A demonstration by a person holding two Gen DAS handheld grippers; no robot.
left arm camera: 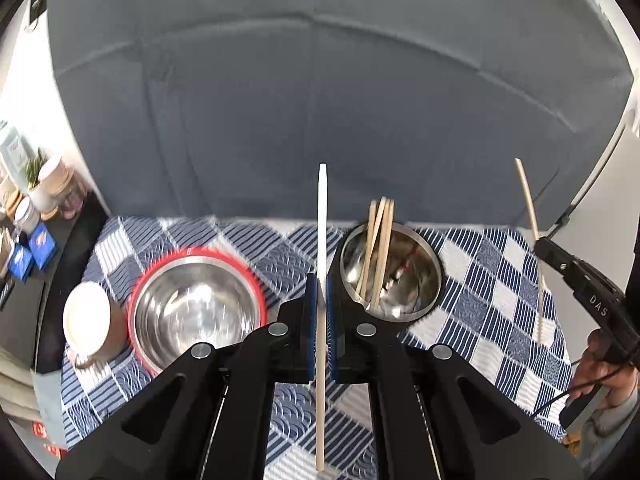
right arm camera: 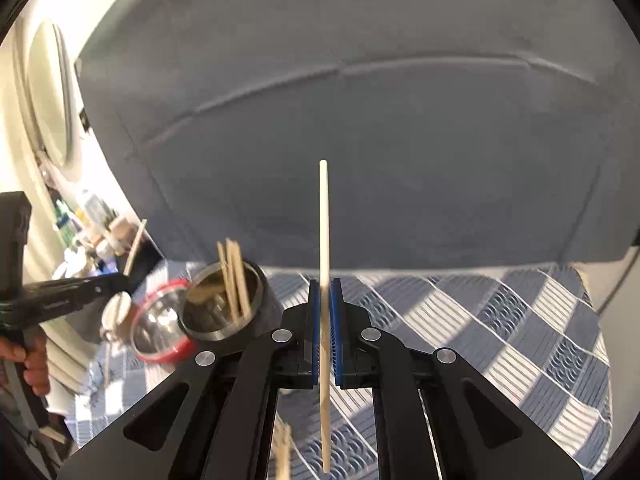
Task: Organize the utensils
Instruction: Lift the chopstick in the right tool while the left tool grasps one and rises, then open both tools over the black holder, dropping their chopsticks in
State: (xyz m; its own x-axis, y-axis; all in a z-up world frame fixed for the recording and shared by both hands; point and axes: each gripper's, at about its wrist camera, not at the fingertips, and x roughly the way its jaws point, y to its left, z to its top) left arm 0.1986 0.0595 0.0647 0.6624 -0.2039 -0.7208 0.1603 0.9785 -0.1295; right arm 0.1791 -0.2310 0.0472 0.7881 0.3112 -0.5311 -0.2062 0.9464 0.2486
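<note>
Nearest the left wrist camera, the left gripper (left arm camera: 319, 296) was clamped on a pale chopstick (left arm camera: 321, 320), its blue pads (left arm camera: 309, 320) pressed against the stick from both sides; the stick stood upright, one end well above the fingers and the other hanging below them over the checked blue-and-white tablecloth (left arm camera: 500, 292). In the right wrist view the right gripper (right arm camera: 325, 320) likewise pinched a single wooden chopstick (right arm camera: 325, 240) upright between its blue pads (right arm camera: 337, 328), with more loose chopsticks (right arm camera: 282, 452) blurred at the near edge of the cloth below it. Just beyond the left gripper's fingers stood a steel utensil cup (left arm camera: 390, 276) with a dark outer wall, holding a bundle of wooden chopsticks (left arm camera: 378, 248) that leaned together against its near rim and poked above it. To the left of the cup sat a steel bowl with a red rim (left arm camera: 196, 308), and touching or nearly touching its left side, by the left edge of the cloth, a cream mug (left arm camera: 90, 324) lay tilted on its side. At the right edge of the left view the other gripper showed from the side with its stick, held by a person's hand (left arm camera: 604, 364) on the handle. Beyond the far edge of the cloth rose a grey upholstered sofa back (left arm camera: 340, 100), filling most of both views. At the far left a dark side surface carried small boxes (left arm camera: 30, 252), jars and a potted plant (left arm camera: 40, 176), too blurred to tell apart further.
</note>
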